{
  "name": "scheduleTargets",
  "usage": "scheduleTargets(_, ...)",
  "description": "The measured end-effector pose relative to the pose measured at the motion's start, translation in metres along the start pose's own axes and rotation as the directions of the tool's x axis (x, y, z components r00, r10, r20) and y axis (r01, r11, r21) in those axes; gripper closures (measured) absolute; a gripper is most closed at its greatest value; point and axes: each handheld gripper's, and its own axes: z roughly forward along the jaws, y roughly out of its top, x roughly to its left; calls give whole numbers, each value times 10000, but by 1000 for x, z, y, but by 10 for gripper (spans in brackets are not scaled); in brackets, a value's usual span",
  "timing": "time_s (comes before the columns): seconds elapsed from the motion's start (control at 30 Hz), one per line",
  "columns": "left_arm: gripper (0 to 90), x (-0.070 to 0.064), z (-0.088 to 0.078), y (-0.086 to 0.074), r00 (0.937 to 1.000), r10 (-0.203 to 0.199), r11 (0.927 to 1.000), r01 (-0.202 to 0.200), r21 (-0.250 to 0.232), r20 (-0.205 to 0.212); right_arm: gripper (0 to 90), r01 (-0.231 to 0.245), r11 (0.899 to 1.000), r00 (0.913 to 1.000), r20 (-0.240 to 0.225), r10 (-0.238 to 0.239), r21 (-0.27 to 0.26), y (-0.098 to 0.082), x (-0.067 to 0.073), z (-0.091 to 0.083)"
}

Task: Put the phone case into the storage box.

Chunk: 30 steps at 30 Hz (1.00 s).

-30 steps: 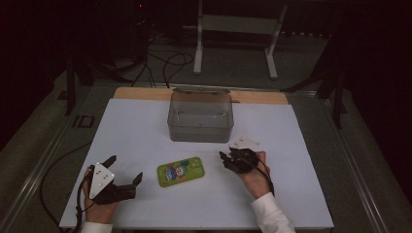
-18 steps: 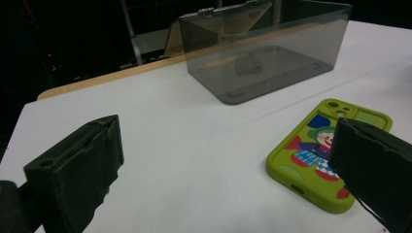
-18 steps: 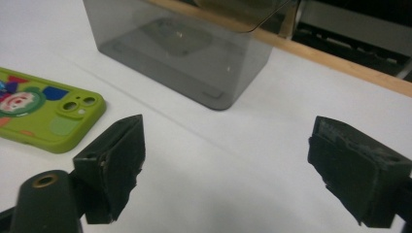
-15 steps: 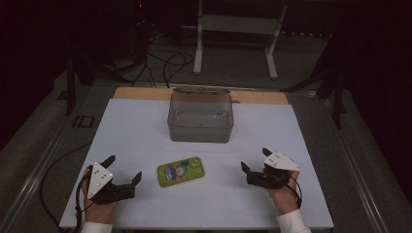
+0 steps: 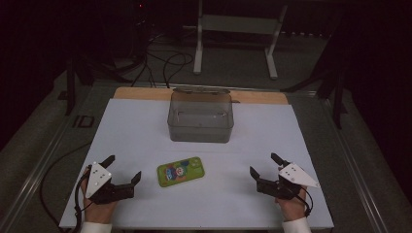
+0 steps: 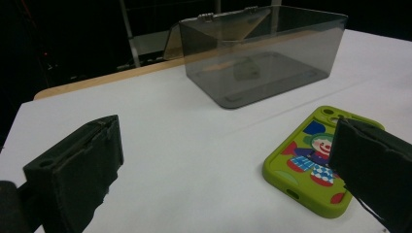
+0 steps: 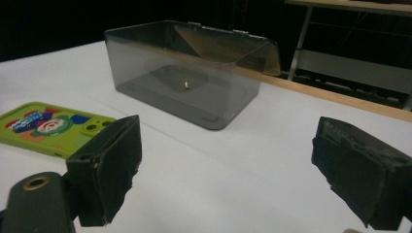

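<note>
White tabletop (image 5: 145, 126) ahead of us: the phone case (image 5: 180, 171) lies at its 6 o'clock, untouched, the box (image 5: 200, 116) waiting at 12. Left gripper (image 5: 121, 170) and right gripper (image 5: 265, 165) both gape, empty.

My left gripper (image 5: 122, 169) rests low at my near left, jaws spread wide with nothing between them; my right gripper (image 5: 265, 166) sits at the near right, its jaws having just opened wide, also empty, both forearms entering from below
</note>
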Motion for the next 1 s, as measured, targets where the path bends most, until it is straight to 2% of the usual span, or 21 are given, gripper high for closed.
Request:
scheduleTargets(0.1,0,0,0,0,10000,28,10000,-28,15,79,110,-246,9996,9997,-4,246,-163,-1,-4,-2)
scheduleTargets(0.2,0,0,0,1,9999,-11,10000,11,24,116,111,-272,9994,9996,15,272,-225,-1,-5,-3)
scheduleTargets(0.4,0,-3,3,3,9994,-1,9998,-6,174,357,111,21,9994,10000,-14,-21,-335,-4,-2,-1)
scheduleTargets(0.63,0,-6,6,13,9986,140,9997,-150,198,502,114,-5,9990,9999,-162,-2,-446,-5,0,0)
scheduleTargets(0.73,0,-7,8,18,9981,255,9991,-273,312,564,126,-149,9993,9993,-357,137,-345,-6,1,2)
scheduleTargets(1.0,0,-8,16,29,9958,424,9979,-462,445,810,121,-488,9988,9985,-238,490,82,-6,1,4)
